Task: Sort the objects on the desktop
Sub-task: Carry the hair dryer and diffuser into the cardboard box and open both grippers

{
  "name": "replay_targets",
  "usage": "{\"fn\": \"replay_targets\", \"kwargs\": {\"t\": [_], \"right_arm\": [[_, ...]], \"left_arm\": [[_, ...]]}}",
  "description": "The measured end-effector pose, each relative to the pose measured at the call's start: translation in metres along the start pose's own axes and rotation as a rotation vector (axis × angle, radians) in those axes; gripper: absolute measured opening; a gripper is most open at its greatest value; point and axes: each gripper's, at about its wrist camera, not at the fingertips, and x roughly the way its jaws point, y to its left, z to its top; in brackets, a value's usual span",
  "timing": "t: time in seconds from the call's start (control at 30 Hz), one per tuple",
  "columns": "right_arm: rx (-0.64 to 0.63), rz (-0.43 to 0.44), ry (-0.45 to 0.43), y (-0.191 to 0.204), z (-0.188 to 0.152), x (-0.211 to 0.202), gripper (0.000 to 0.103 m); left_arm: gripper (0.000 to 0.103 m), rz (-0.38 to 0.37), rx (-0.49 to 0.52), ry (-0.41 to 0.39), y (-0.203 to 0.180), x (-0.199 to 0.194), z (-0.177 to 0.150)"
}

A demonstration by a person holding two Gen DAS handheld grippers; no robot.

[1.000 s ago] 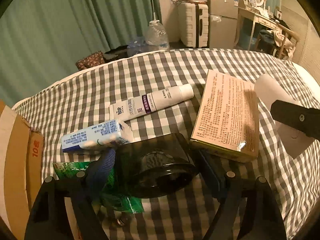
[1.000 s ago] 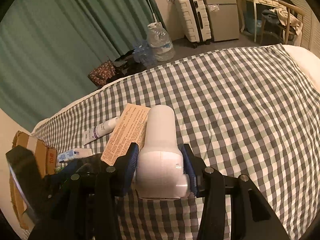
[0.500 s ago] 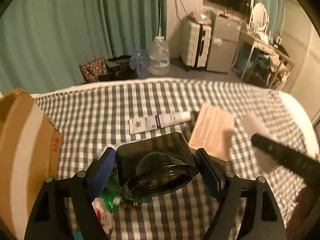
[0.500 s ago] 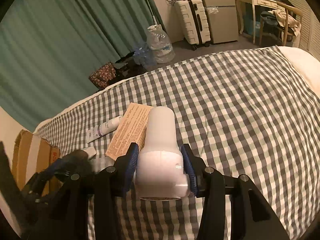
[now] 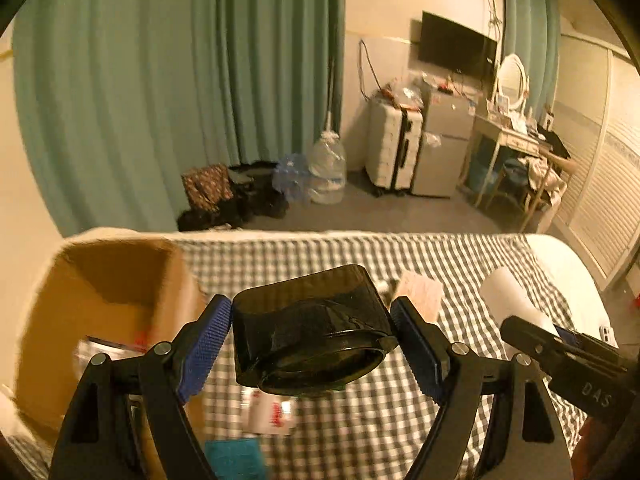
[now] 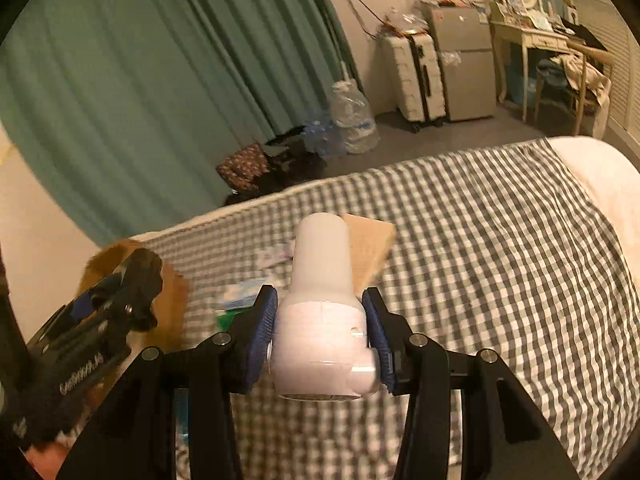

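My left gripper (image 5: 310, 346) is shut on a dark smoky plastic container (image 5: 310, 328), held in the air above the checked cloth (image 5: 460, 268). My right gripper (image 6: 322, 338) is shut on a white bottle (image 6: 322, 312), also lifted; the same bottle (image 5: 508, 296) shows at the right in the left wrist view. An open cardboard box (image 5: 108, 304) stands at the left, with something lying inside. A tan flat box (image 6: 368, 246) lies on the cloth beyond the bottle. Small packets (image 5: 272, 416) lie blurred below the container.
The checked cloth (image 6: 500, 240) covers a bed with a white edge at the right. Beyond it are green curtains (image 5: 180, 100), a water jug (image 5: 328, 172), a suitcase (image 5: 394, 148), a small fridge and a cluttered desk (image 5: 516, 136). The left gripper (image 6: 108, 304) appears beside the cardboard box (image 6: 120, 256).
Both grippers have risen with their loads. The left view swung so the cardboard box's opening now shows at left; the tube and small cartons have dropped beneath the dark container.
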Motion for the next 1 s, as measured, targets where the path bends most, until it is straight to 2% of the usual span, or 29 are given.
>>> {"fn": "replay_targets", "kwargs": {"t": [0.07,0.2,0.37,0.57,0.63,0.67,0.7,0.73,0.8,1.0], "right_arm": [[-0.023,0.012,-0.017,0.017,0.000,-0.010,0.044],[-0.080,0.066,-0.026,0.062,-0.003,-0.023,0.044],[-0.134,0.149,0.004,0.112,-0.012,-0.028,0.044],[-0.193,0.220,0.052,0.159,-0.026,-0.016,0.044],[-0.213,0.226,0.072,0.168,-0.028,-0.009,0.044],[-0.222,0.227,0.082,0.170,-0.029,-0.004,0.044],[-0.232,0.226,0.093,0.174,-0.031,0.000,0.044],[-0.239,0.226,0.100,0.175,-0.031,0.003,0.044],[-0.249,0.225,0.113,0.182,-0.032,0.011,0.044],[-0.276,0.257,0.153,0.210,-0.034,0.032,0.044]], "left_arm": [[0.083,-0.003,-0.020,-0.026,0.019,-0.017,0.007],[0.083,0.038,-0.031,-0.078,0.060,-0.050,0.014],[0.083,0.108,-0.054,-0.083,0.107,-0.069,0.009],[0.083,0.165,-0.121,-0.008,0.165,-0.051,-0.025],[0.084,0.139,-0.135,0.024,0.178,-0.040,-0.038],[0.090,0.114,-0.144,0.048,0.186,-0.035,-0.044],[0.101,0.111,-0.152,0.072,0.194,-0.031,-0.048],[0.103,0.136,-0.160,0.083,0.198,-0.029,-0.051],[0.103,0.182,-0.173,0.062,0.206,-0.032,-0.059],[0.103,0.238,-0.251,0.064,0.229,-0.041,-0.070]]}}
